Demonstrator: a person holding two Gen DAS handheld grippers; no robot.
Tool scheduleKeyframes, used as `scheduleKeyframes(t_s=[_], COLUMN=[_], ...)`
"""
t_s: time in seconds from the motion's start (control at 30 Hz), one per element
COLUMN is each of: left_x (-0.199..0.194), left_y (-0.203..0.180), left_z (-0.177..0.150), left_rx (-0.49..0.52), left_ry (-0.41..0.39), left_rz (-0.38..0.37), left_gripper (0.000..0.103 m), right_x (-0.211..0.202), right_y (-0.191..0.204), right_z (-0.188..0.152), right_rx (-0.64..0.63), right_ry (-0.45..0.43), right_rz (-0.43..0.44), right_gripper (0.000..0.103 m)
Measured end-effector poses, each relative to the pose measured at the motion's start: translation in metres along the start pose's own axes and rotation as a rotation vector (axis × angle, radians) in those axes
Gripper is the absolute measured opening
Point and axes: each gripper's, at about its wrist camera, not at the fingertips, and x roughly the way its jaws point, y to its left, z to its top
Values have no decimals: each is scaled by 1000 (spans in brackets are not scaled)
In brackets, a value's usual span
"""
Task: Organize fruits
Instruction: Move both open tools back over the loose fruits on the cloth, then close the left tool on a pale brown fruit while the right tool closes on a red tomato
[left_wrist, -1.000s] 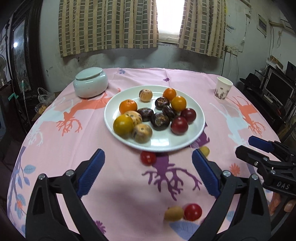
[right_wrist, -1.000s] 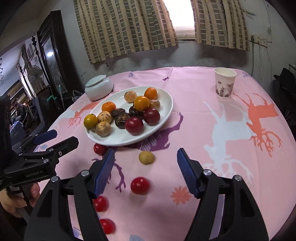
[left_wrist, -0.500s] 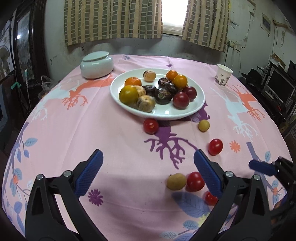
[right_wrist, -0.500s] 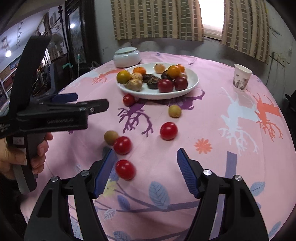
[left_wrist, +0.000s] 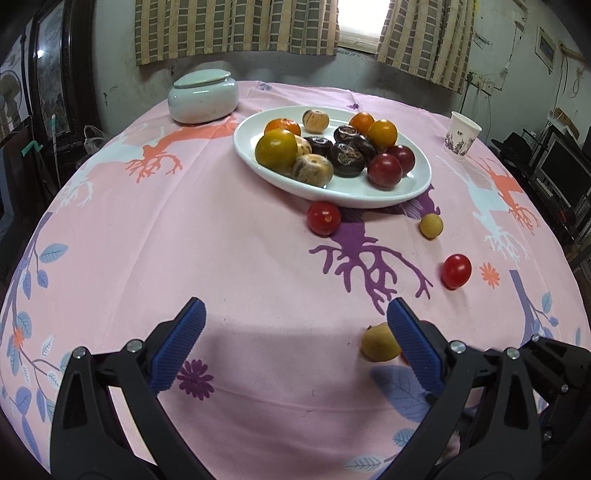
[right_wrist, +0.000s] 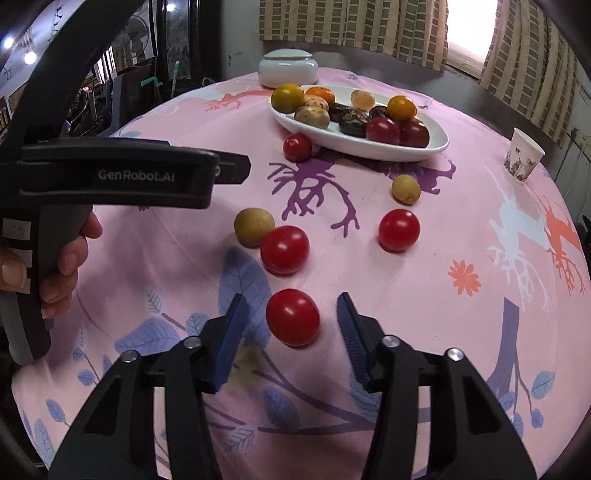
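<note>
The white plate (right_wrist: 373, 146) serves as the reference landmark; it sits on the pink tablecloth (right_wrist: 424, 280) and holds a heap of orange, tan, dark brown and dark red fruits.

Right gripper (right_wrist: 291, 317): its jaws have just been closing and now bracket a red tomato (right_wrist: 292, 316) on the cloth, well on the near side of the plate. A gap shows on both sides of the fruit — the pads do not press on it, so nothing is gripped.

Left gripper (left_wrist: 293, 345): jaws spread wide over bare cloth, holding nothing. A tan fruit (left_wrist: 378, 341) lies just beside its right finger, partly hidden behind it.

Loose fruit relative to the plate:
- a second red tomato (right_wrist: 284, 250) touching the tan fruit, both nearer than the plate;
- a third red tomato (right_wrist: 399, 229), apart from that pair;
- a small yellow fruit (right_wrist: 405, 189) close to the plate's near rim;
- a fourth red tomato (right_wrist: 297, 147) — just beside the rim.
</note>
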Motion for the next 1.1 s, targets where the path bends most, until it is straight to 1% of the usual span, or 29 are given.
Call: scheduleKeyframes(t_s=[0.03,0.07,0.1,0.27,0.37,0.43,0.53,0.6,0.67,0.73,0.77,0.83,0.87,0.93,1.0,1.07,1.1], left_x=[1,2,3,4,2,1,-1,2,10,16,15,18,19,21,23,25,25], left_y=[-1,-2,-4,-10,-6,-6,-17,-26,-33,-37,-38,-40,-40,-43,-46,-48,-49], left_z=[-1,-2,-3,-7,-9,-13,-23,-29,-32,-32,-30,-27,-25,-23,-21,-19,-19], left_rx=[7,18,29,85,104,141,237,292,328,345,345,350,348,352,359,363,368], left_ry=[4,8,12,20,34,43,52,59,81,89,75,84,84,85,86,82,74], left_rz=[-1,-4,-4,17,14,1,-35,-33,-42,-52,-61,-93,-113,-151,-171,-196,-203], left_gripper=[100,100,100,100,100,100,100,100,100,97,94,83,79,63,59,49,39], right_x=[0,-1,-2,-15,-20,-21,-23,-25,-27,-27,-27,-24,-22,-19,-17,-16,-15], right_y=[-2,-3,-5,-26,-34,-37,-39,-39,-39,-39,-39,-39,-39,-37,-35,-36,-38], right_z=[0,-1,-1,-1,-2,-1,0,0,0,0,0,-1,-1,-2,-3,-4,-4], right_rx=[8,13,24,102,128,139,149,149,147,146,145,141,139,121,112,120,127], right_ry=[0,0,-5,-47,-58,-60,-59,-64,-70,-71,-67,-54,-46,-26,-28,-28,-27], right_rz=[7,8,16,35,44,42,49,54,59,63,64,63,64,65,53,54,56], right_gripper=[39,33,31,31,31,31,31,31,31,31,31,31,31,31,31,31,33])
